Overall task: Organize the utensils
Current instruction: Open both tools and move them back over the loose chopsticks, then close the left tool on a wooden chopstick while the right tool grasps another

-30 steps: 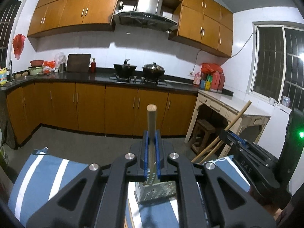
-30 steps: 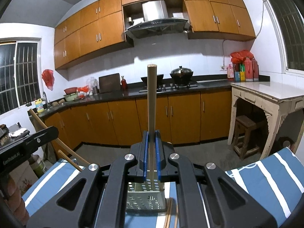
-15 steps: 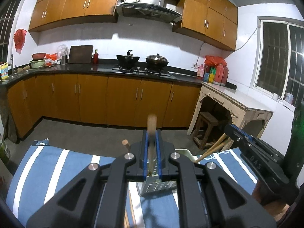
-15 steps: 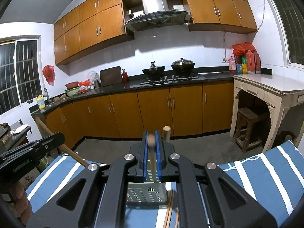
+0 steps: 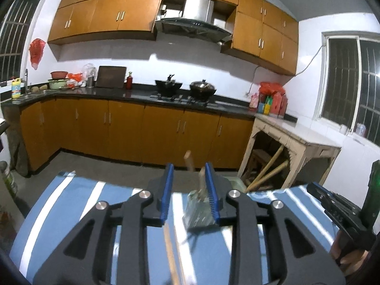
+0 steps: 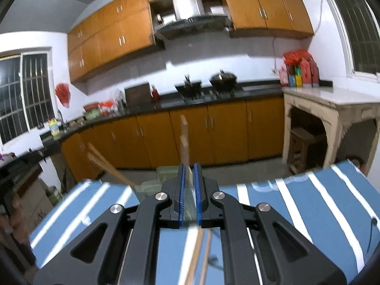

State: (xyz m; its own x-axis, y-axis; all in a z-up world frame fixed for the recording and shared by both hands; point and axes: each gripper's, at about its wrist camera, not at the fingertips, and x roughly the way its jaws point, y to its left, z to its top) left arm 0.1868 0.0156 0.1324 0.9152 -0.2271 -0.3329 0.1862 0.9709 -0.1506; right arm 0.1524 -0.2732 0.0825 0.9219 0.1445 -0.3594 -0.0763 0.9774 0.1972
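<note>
Item: wooden-handled spatulas, mid-sorting.
Left gripper [image 5: 188, 193] now spread wide, its spatula [image 5: 198, 204] released beside the holder [image 5: 234, 182]; right gripper [image 6: 188, 191] still clamps its spatula [image 6: 184, 140].

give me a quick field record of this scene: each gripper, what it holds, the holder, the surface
left gripper: open, nothing clamped
right gripper: shut on wooden handle, handle roughly upright
metal utensil holder: perforated, on the cloth ahead of the left gripper, two wooden handles rising from it
loose items: chopsticks lying on the cloth under the right gripper
surface: blue and white striped cloth
image quality: both views motion-blurred
</note>
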